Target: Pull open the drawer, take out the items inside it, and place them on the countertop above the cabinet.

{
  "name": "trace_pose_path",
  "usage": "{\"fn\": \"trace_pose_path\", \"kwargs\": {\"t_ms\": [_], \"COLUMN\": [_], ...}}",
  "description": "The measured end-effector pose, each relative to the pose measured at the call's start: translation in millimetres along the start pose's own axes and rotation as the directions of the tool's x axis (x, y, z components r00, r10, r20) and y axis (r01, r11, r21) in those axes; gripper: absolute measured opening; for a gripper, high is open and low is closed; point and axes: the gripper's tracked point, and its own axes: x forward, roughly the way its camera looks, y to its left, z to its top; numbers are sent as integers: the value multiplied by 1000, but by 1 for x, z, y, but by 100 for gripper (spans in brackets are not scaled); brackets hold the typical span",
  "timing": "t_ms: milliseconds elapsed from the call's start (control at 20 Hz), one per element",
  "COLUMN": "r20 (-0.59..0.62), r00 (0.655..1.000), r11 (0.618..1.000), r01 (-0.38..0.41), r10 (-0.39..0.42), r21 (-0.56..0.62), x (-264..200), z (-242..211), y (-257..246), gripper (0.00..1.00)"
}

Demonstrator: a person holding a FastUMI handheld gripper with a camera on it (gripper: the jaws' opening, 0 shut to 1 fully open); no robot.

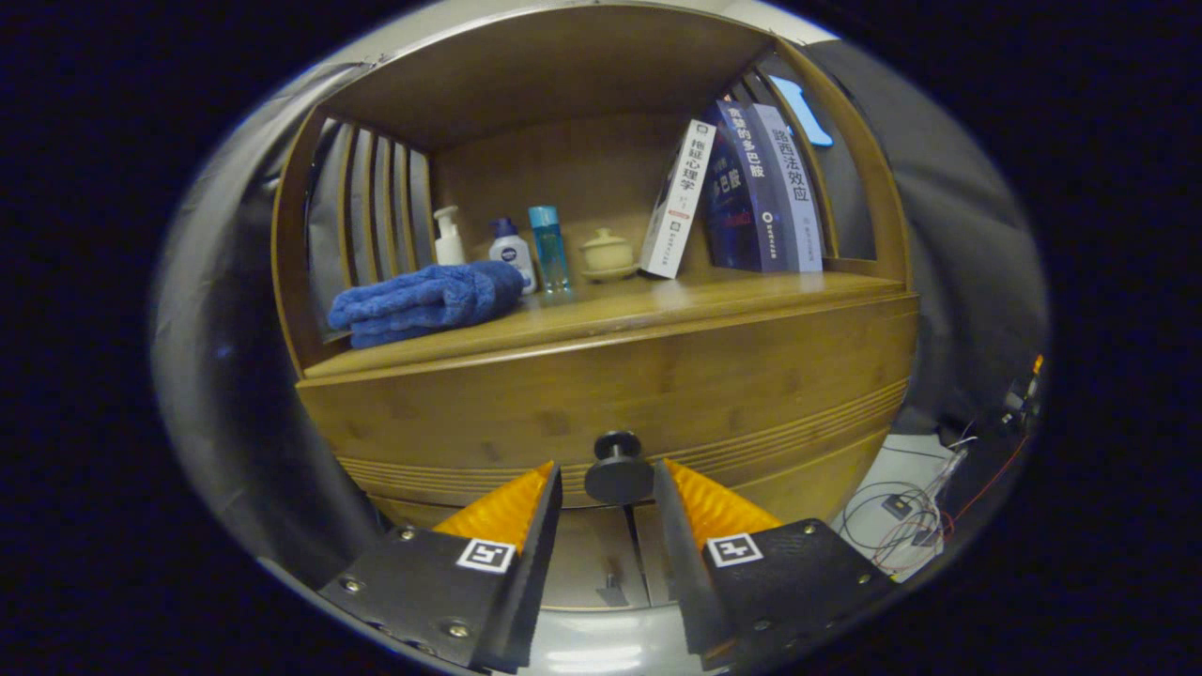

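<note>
Squarely between the fingers sits the drawer knob (619, 468), a dark round pull standing out from the drawer front (620, 394). The gripper (608, 488) has its fingers spread, one on either side of the knob with a sliver of gap on each flank, so neither pad presses on it yet; that straddle looks chosen so that a simple squeeze would catch the knob for a straight pull. The drawer reads as closed, its face flush with the wooden cabinet (826, 441), so whatever lies inside is hidden.

Above the knob runs the countertop (657, 300), where the items are meant to end up. Up and away from the knob on one side a folded blue towel (427, 300) lies near the counter's front edge; behind it stand a pump bottle (449, 237), a white bottle with a dark cap (512, 252) and a slim blue bottle (549, 249). Almost straight above the knob sits a small lidded cup on a saucer (608, 255), and beyond that several books (742, 192) lean together. The stretch of counter directly above the knob looks bare, a likely landing place.
</note>
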Motion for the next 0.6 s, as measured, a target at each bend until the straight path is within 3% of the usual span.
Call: {"fn": "trace_pose_path", "kwargs": {"t_ms": [100, 350, 450, 600], "r20": [1, -20, -34, -5], "r00": [1000, 999, 998, 997], "r11": [1000, 1000, 998, 994], "r01": [-2, 28, 48, 73], "r10": [2, -28, -50, -74], "r21": [22, -2, -38, -85], "x": [4, 27, 27, 28], "z": [1, 0, 0, -2], "y": [0, 2, 0, 0], "gripper": [55, 60, 45, 44]}}
